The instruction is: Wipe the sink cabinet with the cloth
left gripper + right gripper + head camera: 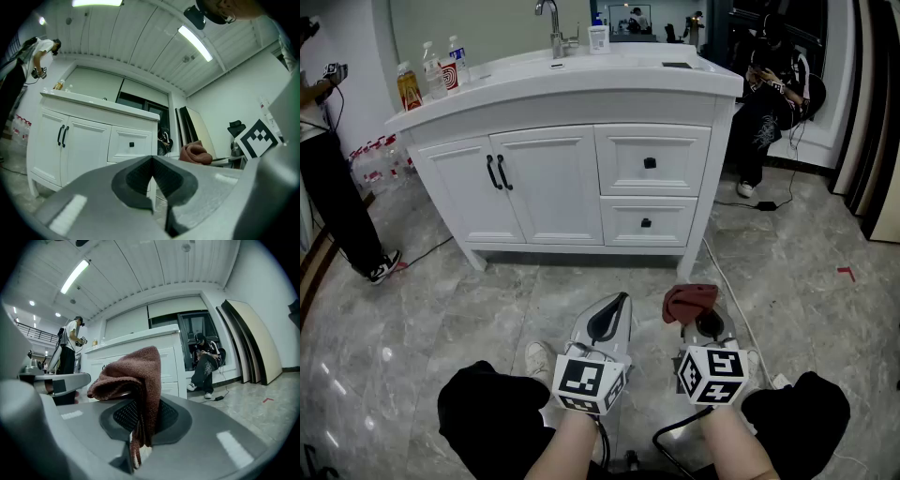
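Note:
The white sink cabinet (572, 183) stands ahead of me, with two doors on the left and two drawers on the right; it also shows as the cabinet (89, 145) in the left gripper view and the cabinet (140, 355) in the right gripper view. My right gripper (698, 319) is shut on a reddish-brown cloth (689, 302), which hangs folded out of the closed jaws, the cloth (133, 380) filling the right gripper view. My left gripper (607, 319) is shut with nothing in it, its pads (140, 180) meeting. Both grippers hover low over the floor, well short of the cabinet.
Bottles (431, 75) stand on the countertop's left; a faucet (553, 28) and a white container (598, 37) at the back. A person (773, 89) sits right of the cabinet, another stands at left (328, 178). A cable (727, 281) runs across the grey tiled floor.

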